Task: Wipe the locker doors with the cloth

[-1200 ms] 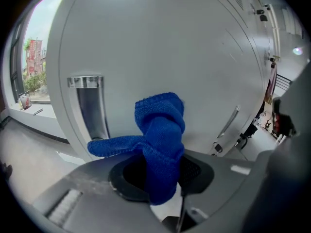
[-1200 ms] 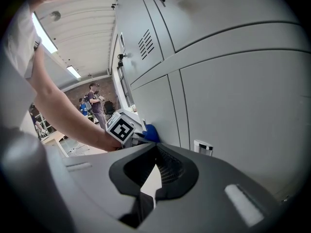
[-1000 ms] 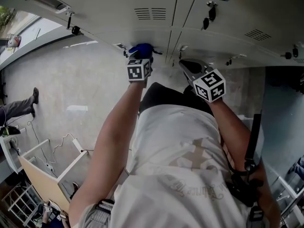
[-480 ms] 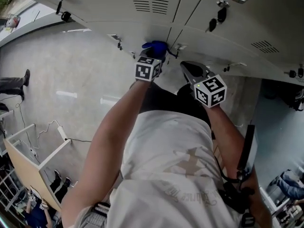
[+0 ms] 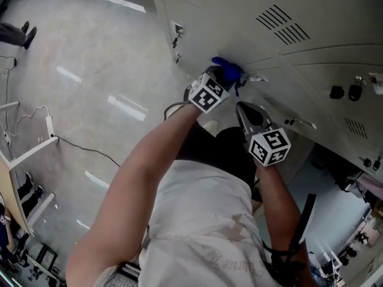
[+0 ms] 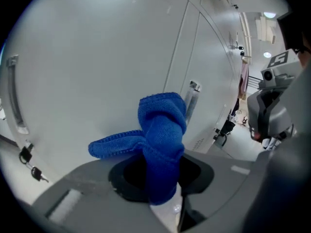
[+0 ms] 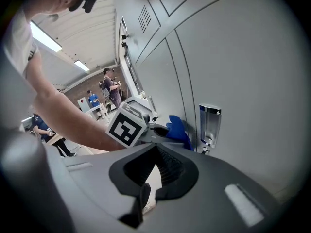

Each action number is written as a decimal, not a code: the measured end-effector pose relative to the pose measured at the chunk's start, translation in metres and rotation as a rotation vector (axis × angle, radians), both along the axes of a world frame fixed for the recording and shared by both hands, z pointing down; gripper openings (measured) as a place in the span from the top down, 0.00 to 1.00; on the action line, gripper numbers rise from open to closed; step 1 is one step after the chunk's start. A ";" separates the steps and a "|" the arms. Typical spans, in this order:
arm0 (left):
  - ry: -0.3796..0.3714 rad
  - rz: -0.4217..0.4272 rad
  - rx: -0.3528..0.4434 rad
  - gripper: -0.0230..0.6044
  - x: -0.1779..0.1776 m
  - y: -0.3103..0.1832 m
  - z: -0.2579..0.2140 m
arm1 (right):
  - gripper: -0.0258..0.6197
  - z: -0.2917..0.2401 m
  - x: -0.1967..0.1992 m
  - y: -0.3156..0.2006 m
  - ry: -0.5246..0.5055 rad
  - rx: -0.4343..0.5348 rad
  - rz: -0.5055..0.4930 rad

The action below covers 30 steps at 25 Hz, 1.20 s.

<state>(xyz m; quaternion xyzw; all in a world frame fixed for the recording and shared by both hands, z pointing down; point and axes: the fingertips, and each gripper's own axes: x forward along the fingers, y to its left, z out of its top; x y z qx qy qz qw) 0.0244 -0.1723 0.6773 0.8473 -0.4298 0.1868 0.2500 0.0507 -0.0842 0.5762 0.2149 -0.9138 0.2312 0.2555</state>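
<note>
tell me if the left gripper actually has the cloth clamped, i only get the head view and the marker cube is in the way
Observer: Yes. The left gripper view shows the blue cloth running down between the fingers of the left gripper, which are shut on it. Its bunched end points at the locker door.
Operator: ok and is the right one holding anything
Observer: No. In the right gripper view, the fingers of the right gripper are closed together with nothing between them.
</note>
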 end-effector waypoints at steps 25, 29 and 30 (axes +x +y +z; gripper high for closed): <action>-0.044 -0.392 -0.032 0.77 -0.187 -0.022 0.012 | 0.95 0.025 -0.060 -0.016 0.010 -0.019 -0.032; -0.030 -0.415 -0.040 0.77 -0.199 -0.023 0.012 | 0.95 0.025 -0.071 -0.017 0.007 -0.016 -0.052; -0.032 -0.415 -0.039 0.77 -0.201 -0.023 0.011 | 0.95 0.024 -0.072 -0.015 0.010 -0.020 -0.051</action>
